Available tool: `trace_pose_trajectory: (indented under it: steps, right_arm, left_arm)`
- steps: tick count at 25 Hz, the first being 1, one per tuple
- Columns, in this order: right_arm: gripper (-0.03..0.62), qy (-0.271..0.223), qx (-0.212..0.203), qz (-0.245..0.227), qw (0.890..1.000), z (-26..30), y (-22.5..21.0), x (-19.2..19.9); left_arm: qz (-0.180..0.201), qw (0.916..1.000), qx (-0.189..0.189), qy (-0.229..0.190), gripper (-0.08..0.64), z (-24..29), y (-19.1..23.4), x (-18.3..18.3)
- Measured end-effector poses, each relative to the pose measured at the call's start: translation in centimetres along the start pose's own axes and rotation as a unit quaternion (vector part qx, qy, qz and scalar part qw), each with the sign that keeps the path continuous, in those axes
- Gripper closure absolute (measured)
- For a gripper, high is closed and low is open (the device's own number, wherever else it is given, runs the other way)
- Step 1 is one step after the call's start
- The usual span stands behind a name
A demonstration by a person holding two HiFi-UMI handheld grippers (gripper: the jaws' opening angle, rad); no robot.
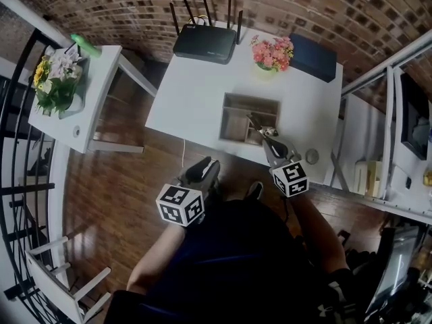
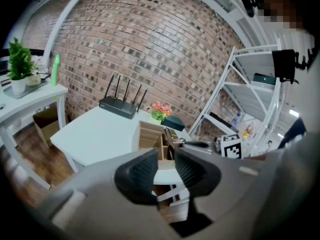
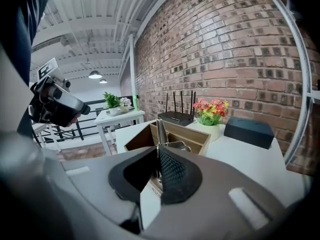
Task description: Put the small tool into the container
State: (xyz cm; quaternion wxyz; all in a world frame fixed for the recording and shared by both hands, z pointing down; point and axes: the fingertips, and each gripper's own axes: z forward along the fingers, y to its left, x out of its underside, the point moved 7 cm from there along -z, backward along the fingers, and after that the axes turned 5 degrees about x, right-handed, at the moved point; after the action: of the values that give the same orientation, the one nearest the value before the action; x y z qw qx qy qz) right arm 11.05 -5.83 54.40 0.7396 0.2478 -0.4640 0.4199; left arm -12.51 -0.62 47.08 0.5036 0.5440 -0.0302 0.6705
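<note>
R gripper (image 3: 157, 165) is clamped tight on the small tool (image 3: 160, 133), w/ the thin metal piece sticking out past its tips above the near side of the wooden container (image 1: 249, 98) on the white table (image 1: 192, 93), while L gripper (image 2: 165, 170) hangs part-open & empty, back off the table.

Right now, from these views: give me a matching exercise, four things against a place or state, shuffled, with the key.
1 router
2 flowers
3 wooden container
4 small tool

A gripped by the right gripper
B far left corner of the white table, head view
C next to the dark box
D open-topped, divided, near the table's front edge

Pairs: 1-B, 2-C, 3-D, 4-A
</note>
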Motion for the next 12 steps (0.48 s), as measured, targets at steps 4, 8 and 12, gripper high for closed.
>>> trace_pose_trajectory:
  steps: [4,8,12]
  right_arm:
    - [0.575,0.008,0.001,-0.005,1.000,0.07,0.07,0.35]
    - [0.575,0.020,-0.002,-0.016,1.000,0.34,0.42,0.80]
    - [0.574,0.022,-0.004,-0.015,1.000,0.50,0.76,0.78]
  left_arm:
    - [-0.002,1.0000,0.001,0.000,0.456,0.10,0.02,0.02]
    - [-0.002,1.0000,0.003,0.001,0.456,0.19,0.02,-0.03]
    - [-0.004,1.0000,0.002,0.002,0.457,0.03,0.17,-0.09]
